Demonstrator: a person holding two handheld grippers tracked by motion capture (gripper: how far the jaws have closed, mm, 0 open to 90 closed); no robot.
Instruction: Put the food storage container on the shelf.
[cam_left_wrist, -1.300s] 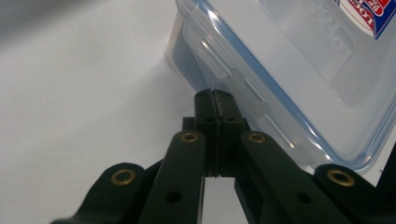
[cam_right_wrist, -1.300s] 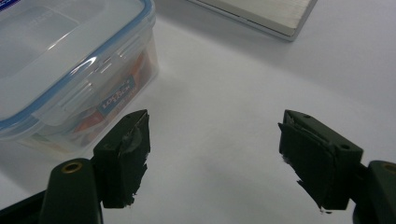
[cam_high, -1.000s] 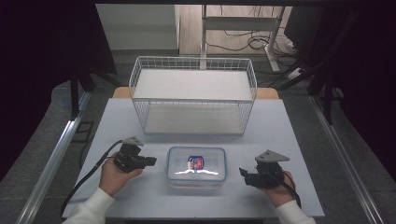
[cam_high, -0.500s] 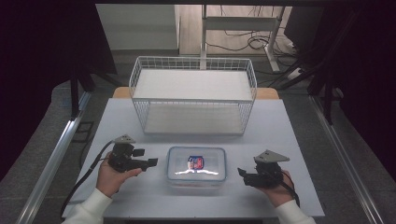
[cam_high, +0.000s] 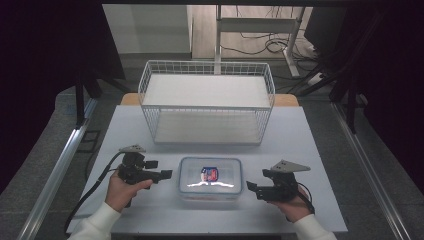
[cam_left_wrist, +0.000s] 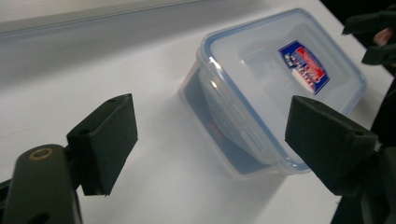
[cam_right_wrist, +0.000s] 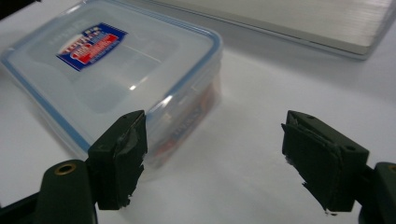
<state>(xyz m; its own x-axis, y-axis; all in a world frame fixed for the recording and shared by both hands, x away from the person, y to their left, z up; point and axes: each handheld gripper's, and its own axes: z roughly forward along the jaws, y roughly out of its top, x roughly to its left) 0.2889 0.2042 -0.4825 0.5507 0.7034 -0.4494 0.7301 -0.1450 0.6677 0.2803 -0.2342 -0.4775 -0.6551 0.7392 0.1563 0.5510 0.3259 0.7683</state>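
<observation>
At the near edge of the table (cam_high: 310, 135), the left claw (cam_high: 166, 174) had just been opening, its jaws wide apart with nothing between them. The right claw (cam_high: 250, 187) also stood apart, empty. Between them sat a lidded plastic box (cam_high: 210, 178). Farther back stood a white wire basket (cam_high: 207, 101).

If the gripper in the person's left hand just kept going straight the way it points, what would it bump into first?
Most likely the clear lidded container. The left gripper points at its near side wall, jaws just opened wide with nothing between them. A strip of bare table separates them, though how wide is hard to judge.
</observation>
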